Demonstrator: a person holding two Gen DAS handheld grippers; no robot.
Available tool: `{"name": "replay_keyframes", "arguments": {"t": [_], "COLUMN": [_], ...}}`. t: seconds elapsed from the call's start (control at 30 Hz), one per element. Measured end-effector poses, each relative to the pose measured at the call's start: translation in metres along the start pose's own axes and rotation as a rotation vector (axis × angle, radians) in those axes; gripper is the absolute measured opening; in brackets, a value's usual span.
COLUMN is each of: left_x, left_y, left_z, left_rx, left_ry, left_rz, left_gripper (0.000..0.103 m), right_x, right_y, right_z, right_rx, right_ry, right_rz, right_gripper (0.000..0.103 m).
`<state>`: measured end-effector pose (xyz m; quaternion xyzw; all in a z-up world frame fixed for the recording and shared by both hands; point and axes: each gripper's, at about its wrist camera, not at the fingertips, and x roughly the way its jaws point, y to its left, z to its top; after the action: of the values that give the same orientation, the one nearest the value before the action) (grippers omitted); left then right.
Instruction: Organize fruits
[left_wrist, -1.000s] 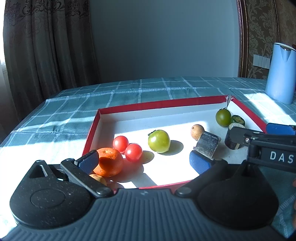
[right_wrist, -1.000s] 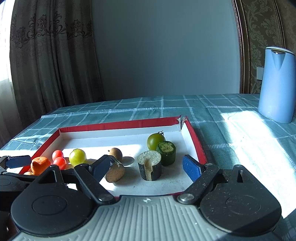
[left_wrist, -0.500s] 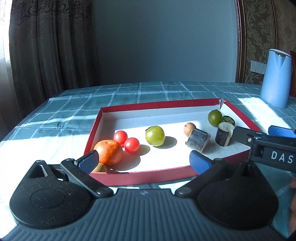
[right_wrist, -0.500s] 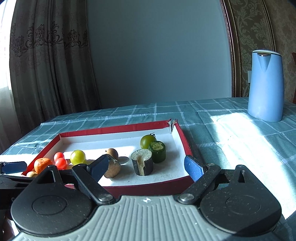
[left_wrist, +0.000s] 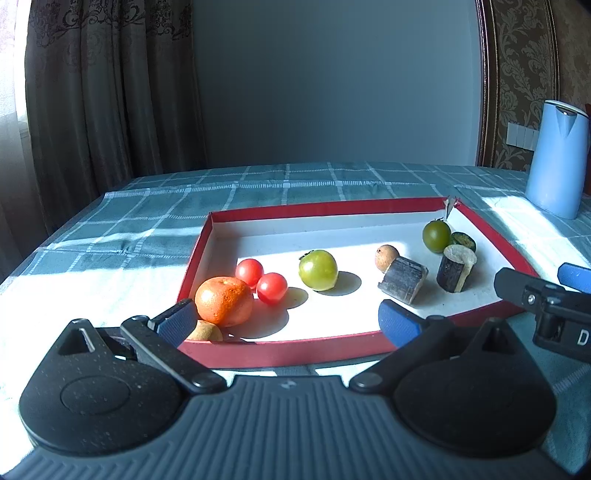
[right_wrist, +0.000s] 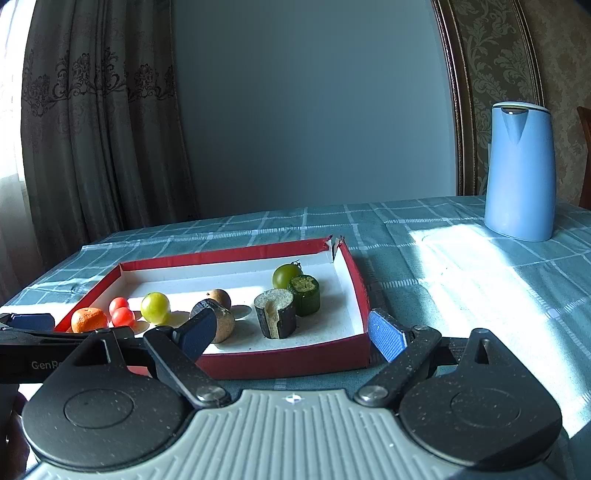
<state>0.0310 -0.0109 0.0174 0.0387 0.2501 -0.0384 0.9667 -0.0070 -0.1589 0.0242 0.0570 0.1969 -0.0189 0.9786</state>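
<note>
Both grippers have drawn back from the tray (left_wrist: 280, 352) since a second ago, so its near red wall now shows whole in front of the fingertips instead of lying beneath them. The fruit lies inside the tray: just ahead of the left gripper (left_wrist: 286, 323), past its left finger, sits the orange (left_wrist: 224, 301) with a small brown fruit (left_wrist: 207, 331) tucked against its near side and two red cherry tomatoes (left_wrist: 262, 280) touching each other just behind it; the light green tomato (left_wrist: 318, 269) stands farther ahead, centred between the fingers. Ahead of the right gripper (right_wrist: 291, 334) a dark cut piece lies tipped (right_wrist: 218, 321) behind its left finger, a brown round fruit (right_wrist: 220, 297) behind that, and between the fingers a dark cut piece with a pale core stands upright (right_wrist: 276, 314), touching a green cut piece (right_wrist: 305, 295) and near a dark green tomato (right_wrist: 286, 275). Both grippers are spread wide with nothing between the pads. A blue kettle (right_wrist: 519, 171) stands well off to the right on the checked tablecloth (right_wrist: 443, 266).
</note>
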Motion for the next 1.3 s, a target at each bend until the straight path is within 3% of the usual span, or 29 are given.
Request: {"name": "replay_keyframes", "arguments": {"t": [1.3], "left_x": [-0.013], "left_y": [0.001], "left_z": [-0.004], "left_rx": [-0.010], "left_ry": [-0.030], "left_rz": [-0.017], "left_gripper": [0.103], "right_x": [0.001], "right_y": [0.004], "right_z": [-0.003], "right_rx": [-0.029], "right_ry": [0.025], "right_rz": [-0.013], "right_gripper": [0.090]}}
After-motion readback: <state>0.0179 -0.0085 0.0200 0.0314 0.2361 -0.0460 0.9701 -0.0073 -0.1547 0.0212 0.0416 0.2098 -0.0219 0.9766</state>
